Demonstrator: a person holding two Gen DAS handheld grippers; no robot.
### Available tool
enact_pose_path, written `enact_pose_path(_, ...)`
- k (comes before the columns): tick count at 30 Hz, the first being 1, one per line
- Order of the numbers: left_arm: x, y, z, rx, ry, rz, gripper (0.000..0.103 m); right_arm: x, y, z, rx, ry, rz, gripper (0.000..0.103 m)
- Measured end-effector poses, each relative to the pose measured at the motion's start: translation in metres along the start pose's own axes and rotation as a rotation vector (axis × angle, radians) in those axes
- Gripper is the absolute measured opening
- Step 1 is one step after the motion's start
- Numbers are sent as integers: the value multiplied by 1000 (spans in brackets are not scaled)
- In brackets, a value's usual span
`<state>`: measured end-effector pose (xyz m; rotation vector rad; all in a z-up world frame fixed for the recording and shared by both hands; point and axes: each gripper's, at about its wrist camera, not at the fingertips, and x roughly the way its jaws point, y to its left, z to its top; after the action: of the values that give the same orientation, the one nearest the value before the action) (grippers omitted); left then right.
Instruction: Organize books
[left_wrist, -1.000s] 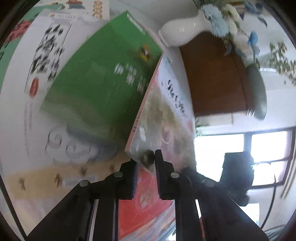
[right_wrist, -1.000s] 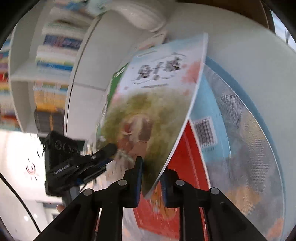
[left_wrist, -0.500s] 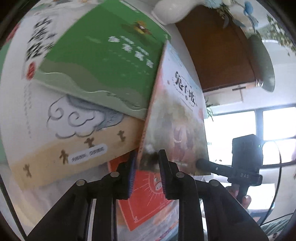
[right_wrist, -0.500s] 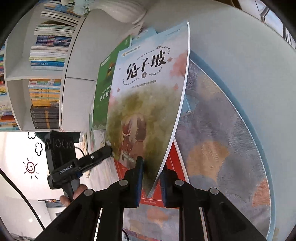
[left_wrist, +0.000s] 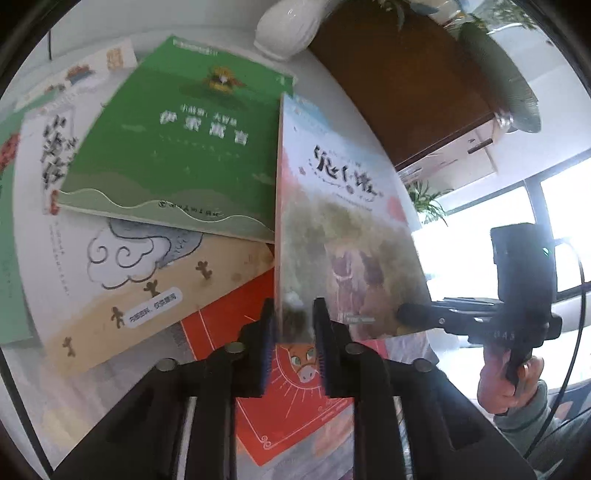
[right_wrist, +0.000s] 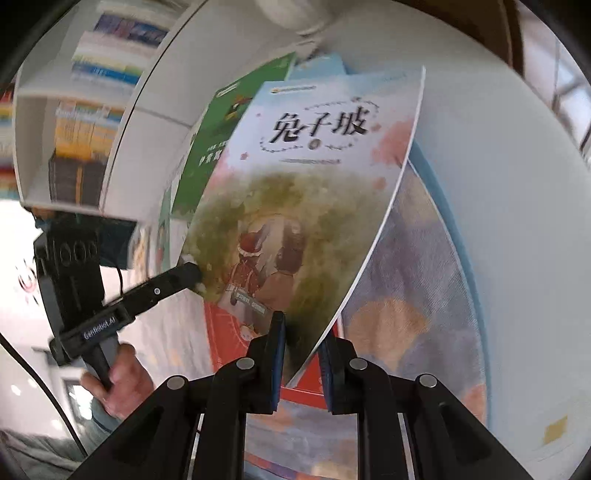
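Now both tools hold one picture book (right_wrist: 314, 206), the one with a pale cover, a black title and a leafy painted scene, lifted at a tilt above the other books. The right tool (right_wrist: 301, 354) is fully closed on its lower edge, the thin cover pinched between the blue pads. The left tool (left_wrist: 293, 332) stands a little apart at the book's lower spine corner; from its own camera the corner sits between the pads, though whether both pads press it I cannot tell. Beneath lie a green book (left_wrist: 177, 147), partly over a white and tan book (left_wrist: 122, 280), and a red book (left_wrist: 295, 398), spread on the white worktop (right_wrist: 480, 155). A white vase (left_wrist: 291, 26) stands near the green book's far corner.
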<state>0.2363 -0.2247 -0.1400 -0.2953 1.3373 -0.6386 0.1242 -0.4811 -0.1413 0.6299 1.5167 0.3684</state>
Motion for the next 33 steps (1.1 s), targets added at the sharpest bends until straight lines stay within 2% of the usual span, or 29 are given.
enact_pose_path(3, 19, 6, 10, -25, 37, -32, 26, 4, 7, 3, -50, 24, -60, 16)
enact_pose_path(5, 23, 4, 15, -18, 18, -55, 25, 9, 9, 6, -62, 46, -93, 16)
enact_pose_path(8, 26, -2, 16, -20, -13, -30, 18, 14, 8, 9, -55, 57, -117, 16)
enact_pose_path(9, 27, -7, 14, 1, -28, 7, 13, 12, 4, 9, -60, 51, -121, 16)
enact_pose_path(11, 26, -19, 5, 46, -44, 36, 13, 6, 10, 9, -82, 22, -130, 17)
enact_pose_path(14, 19, -28, -8, 100, -46, 10, 13, -2, 28, 4, -160, -10, -174, 17)
enact_pose_path(16, 14, -36, -17, 132, -44, 20, 13, -3, 36, -1, -203, -12, -205, 17)
enact_pose_path(21, -4, -44, -49, 181, -44, 53, 13, -8, 64, -18, -263, -54, -184, 17)
enact_pose_path(23, -14, -36, -58, 167, -51, 63, 13, -6, 79, -29, -284, -21, -154, 17)
enact_pose_path(28, -51, -18, -87, 103, -106, 57, 14, -5, 119, -58, -385, -49, -139, 17)
enact_pose_path(33, -84, -1, -102, 59, -177, 49, 14, -3, 158, -77, -499, -47, -141, 18)
